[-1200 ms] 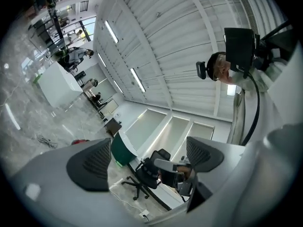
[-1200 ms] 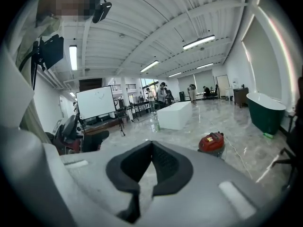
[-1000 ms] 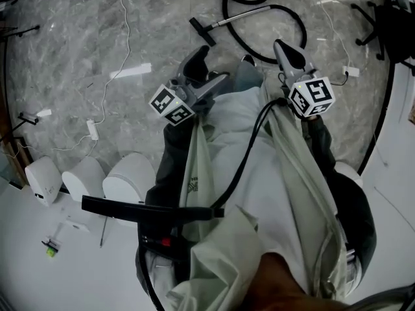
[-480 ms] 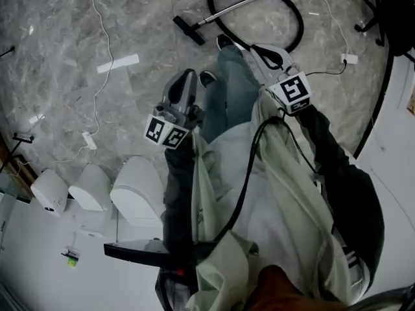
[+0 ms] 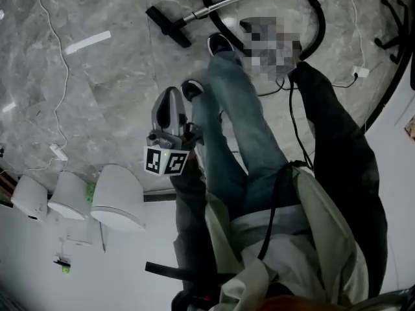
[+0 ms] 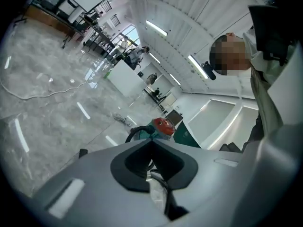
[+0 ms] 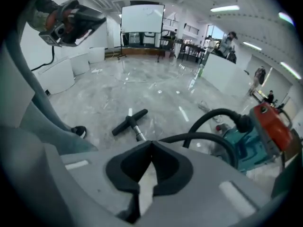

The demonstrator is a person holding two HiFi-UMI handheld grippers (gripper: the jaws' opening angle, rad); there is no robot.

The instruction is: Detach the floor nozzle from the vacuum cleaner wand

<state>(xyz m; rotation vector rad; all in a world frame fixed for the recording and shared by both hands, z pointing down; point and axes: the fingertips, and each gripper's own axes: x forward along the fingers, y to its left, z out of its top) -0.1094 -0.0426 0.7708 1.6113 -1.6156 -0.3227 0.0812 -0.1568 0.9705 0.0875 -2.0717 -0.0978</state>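
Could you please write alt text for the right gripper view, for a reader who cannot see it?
The right tongs, shut and empty, point toward a black floor nozzle on its metal wand, lying on a grey marble floor. A black hose loops to a teal and orange vacuum cleaner at right.

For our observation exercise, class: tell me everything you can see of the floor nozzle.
The floor nozzle is a narrow black bar, plastic by its look, with a short neck at its middle, so that it forms a T. It lies flat on the grey marble floor, joined at the neck to the silver wand, not yet detached. Only the floor and the wand touch it.
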